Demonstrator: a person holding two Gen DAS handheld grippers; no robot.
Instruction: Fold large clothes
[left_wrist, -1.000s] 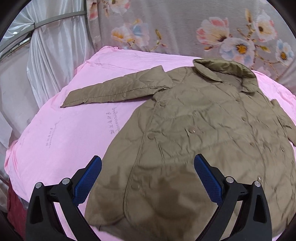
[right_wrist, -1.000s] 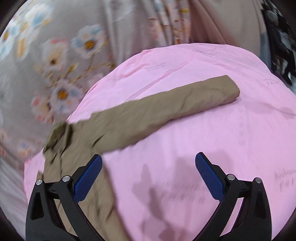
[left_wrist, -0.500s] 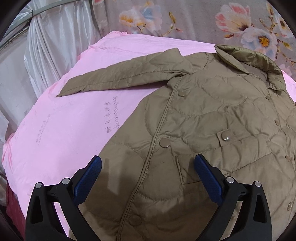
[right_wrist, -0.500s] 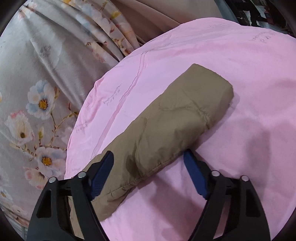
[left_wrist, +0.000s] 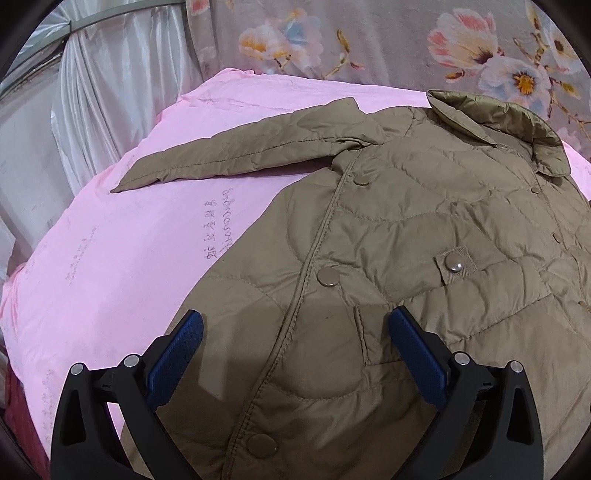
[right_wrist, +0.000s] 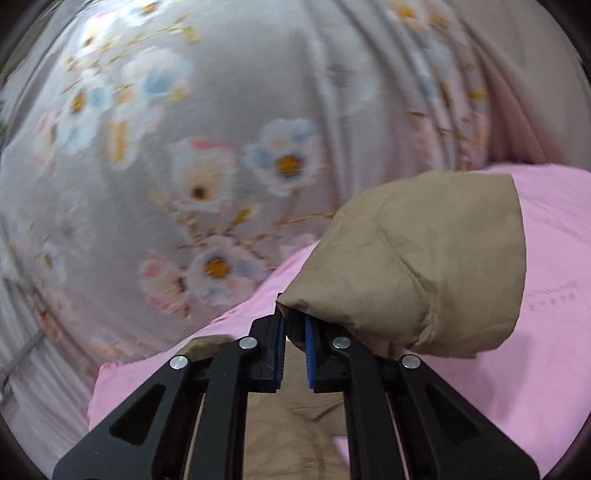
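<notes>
An olive-brown quilted jacket (left_wrist: 406, 229) lies front up on a pink bed sheet (left_wrist: 122, 251), collar at the far right, its one sleeve (left_wrist: 243, 155) stretched out to the left. My left gripper (left_wrist: 295, 332) is open and hovers just above the jacket's lower front, near a snap button (left_wrist: 328, 277). My right gripper (right_wrist: 294, 328) is shut on the jacket's other sleeve (right_wrist: 417, 269) and holds it lifted off the sheet (right_wrist: 546, 332), its cuff end hanging to the right. More jacket fabric shows below that gripper.
A grey floral curtain (left_wrist: 369, 40) hangs behind the bed and fills most of the right wrist view (right_wrist: 184, 147). White drapes (left_wrist: 110, 92) hang at the bed's left side. The sheet's left edge (left_wrist: 22, 295) drops off.
My right gripper closed on the sleeve and lifted it off the sheet, swinging toward the curtain. My left gripper moved forward and lower over the jacket front, still open.
</notes>
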